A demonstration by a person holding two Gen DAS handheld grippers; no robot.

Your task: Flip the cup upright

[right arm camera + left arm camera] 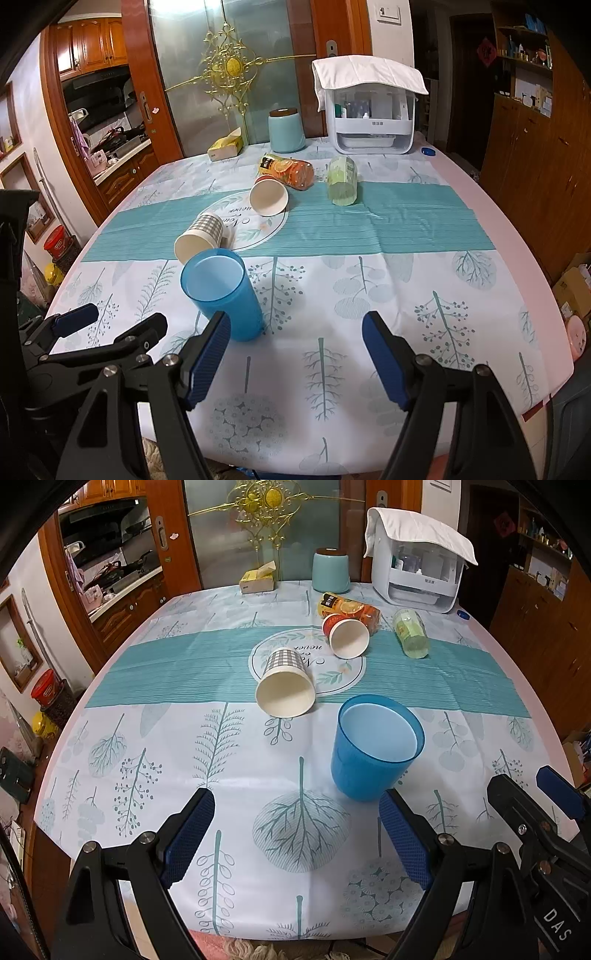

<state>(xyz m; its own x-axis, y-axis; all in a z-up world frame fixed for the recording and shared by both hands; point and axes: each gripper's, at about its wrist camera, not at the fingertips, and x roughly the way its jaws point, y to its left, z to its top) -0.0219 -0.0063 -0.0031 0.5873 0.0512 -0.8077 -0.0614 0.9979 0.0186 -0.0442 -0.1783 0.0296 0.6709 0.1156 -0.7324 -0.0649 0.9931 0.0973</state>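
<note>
A blue plastic cup (373,753) stands upright on the tablecloth, mouth up; it also shows in the right wrist view (225,295). A checked paper cup (286,685) lies on its side behind it, also in the right wrist view (201,238). A red paper cup (345,635) lies on its side further back, also in the right wrist view (269,197). My left gripper (297,838) is open and empty, just in front of the blue cup. My right gripper (295,354) is open and empty, to the right of the blue cup.
An orange drink bottle (351,609) and a green bottle (410,633) lie on the teal band. A teal canister (331,570), a tissue box (257,578) and a white appliance (417,565) under a cloth stand at the table's far edge.
</note>
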